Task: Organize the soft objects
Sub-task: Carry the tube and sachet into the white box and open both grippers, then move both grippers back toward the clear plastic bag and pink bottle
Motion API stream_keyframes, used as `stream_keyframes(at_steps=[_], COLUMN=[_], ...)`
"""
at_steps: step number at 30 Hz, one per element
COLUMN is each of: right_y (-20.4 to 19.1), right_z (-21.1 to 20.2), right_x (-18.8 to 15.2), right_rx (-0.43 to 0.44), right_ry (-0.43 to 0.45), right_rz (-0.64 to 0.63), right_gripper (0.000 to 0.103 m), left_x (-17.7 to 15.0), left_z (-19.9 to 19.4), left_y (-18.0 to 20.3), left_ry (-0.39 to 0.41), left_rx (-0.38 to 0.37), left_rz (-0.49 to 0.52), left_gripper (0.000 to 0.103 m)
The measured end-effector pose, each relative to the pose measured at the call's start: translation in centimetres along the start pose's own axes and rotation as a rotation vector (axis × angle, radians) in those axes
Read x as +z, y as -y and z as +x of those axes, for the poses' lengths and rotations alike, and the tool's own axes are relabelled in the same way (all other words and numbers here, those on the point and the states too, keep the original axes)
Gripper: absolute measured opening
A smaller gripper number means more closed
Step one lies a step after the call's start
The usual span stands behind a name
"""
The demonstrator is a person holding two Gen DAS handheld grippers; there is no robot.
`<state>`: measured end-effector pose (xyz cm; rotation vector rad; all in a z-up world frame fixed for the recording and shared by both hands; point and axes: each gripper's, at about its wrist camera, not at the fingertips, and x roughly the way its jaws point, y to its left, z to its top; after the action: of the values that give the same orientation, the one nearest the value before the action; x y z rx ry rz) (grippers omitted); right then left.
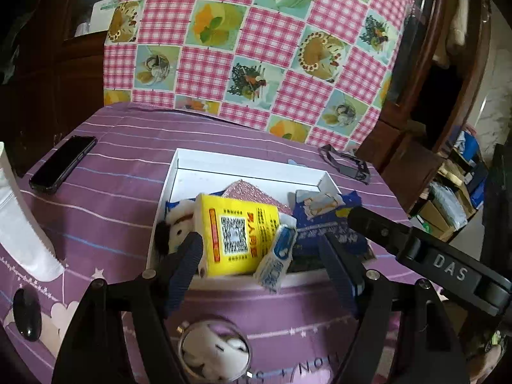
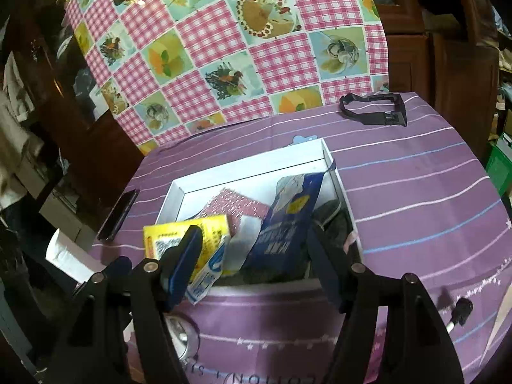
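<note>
A white box (image 1: pixel 179 160) (image 2: pixel 179 192) on the purple striped cloth holds soft things: a yellow tissue pack (image 1: pixel 236 233) (image 2: pixel 211 233), a small white-and-blue packet (image 1: pixel 276 256) (image 2: pixel 206 276), a dark blue pouch (image 1: pixel 323 227) (image 2: pixel 288 224), a pink spotted item (image 1: pixel 252 192) (image 2: pixel 236 206) and a white plush toy (image 1: pixel 179 224). My left gripper (image 1: pixel 260 249) is open and empty, just short of the box's near edge. My right gripper (image 2: pixel 252 246) is open and empty above the near edge; its black arm (image 1: pixel 432 256) shows in the left wrist view.
A black phone (image 1: pixel 62 163) (image 2: pixel 118 219) lies left of the box. A black clip (image 1: pixel 347 164) (image 2: pixel 374 110) lies at the far right. A white bag (image 1: pixel 22 224), a round tin (image 1: pixel 214 348) and a black mouse (image 1: pixel 27 313) are near me. A checked cloth (image 1: pixel 256 48) hangs behind.
</note>
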<state>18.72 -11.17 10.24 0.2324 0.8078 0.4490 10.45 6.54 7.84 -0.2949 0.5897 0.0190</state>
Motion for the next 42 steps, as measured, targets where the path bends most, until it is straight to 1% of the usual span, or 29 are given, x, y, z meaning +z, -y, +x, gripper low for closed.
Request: stream_keyframes(at_steps=[8,13,19,25,29,33,35,37,40,42], right_y=[-1.5,-1.7,-1.5,-1.1,-1.3,-2.1,-2.6,-3.3,-3.9,-4.0], right_z=[-1.6,-3.0,-4.4,-5.4,-5.9,-5.9,-5.5,-5.1,-5.0,-5.3], right_x=[-1.9,-3.3,-5.0,-7.0,-8.7,-10.1,-10.9,-11.6,-12.1,-12.1], right_rx=[-0.015,-0.014,-0.035,-0.029,-0.027,-0.025,-0.019,-0.036,-0.074,-0.076], right_ry=[-0.002,-0.004,0.001,0.002,0.003,0.0,-0.026,-0.031,-0.019,-0.005], right_rz=[-0.044,-0.072,-0.099,-0.103,-0.142,-0.167,-0.189,-0.224,-0.276,-0.286], right_gripper=[0.069,0.069,0.069,0.069,0.068,0.069,0.069,0.069,0.069,0.069], left_x=[-1.6,-2.8,-4.6,-6.7,-8.4,-10.0,-10.6,-11.4,-12.1,-12.5], left_z=[-2.6,-4.4,-6.1,-7.8,-8.8,-8.8,-8.2,-7.5,-6.4,-5.8], left_y=[0.2,0.0,0.0,-0.2,0.2,0.6,0.7,0.9,1.1,1.3], left_ry=[0.002,0.007,0.006,0.002,0.001,-0.026,-0.055,-0.086,-0.13,-0.147], left_rx=[0.034,0.032,0.066,0.068,0.093,0.143,0.145,0.148,0.149,0.141], left_rz=[0.046,0.058,0.105,0.106,0.107,0.094,0.094,0.103,0.124,0.129], left_gripper=[0.076,0.076,0.076,0.076,0.076,0.076,0.076,0.076,0.076,0.076])
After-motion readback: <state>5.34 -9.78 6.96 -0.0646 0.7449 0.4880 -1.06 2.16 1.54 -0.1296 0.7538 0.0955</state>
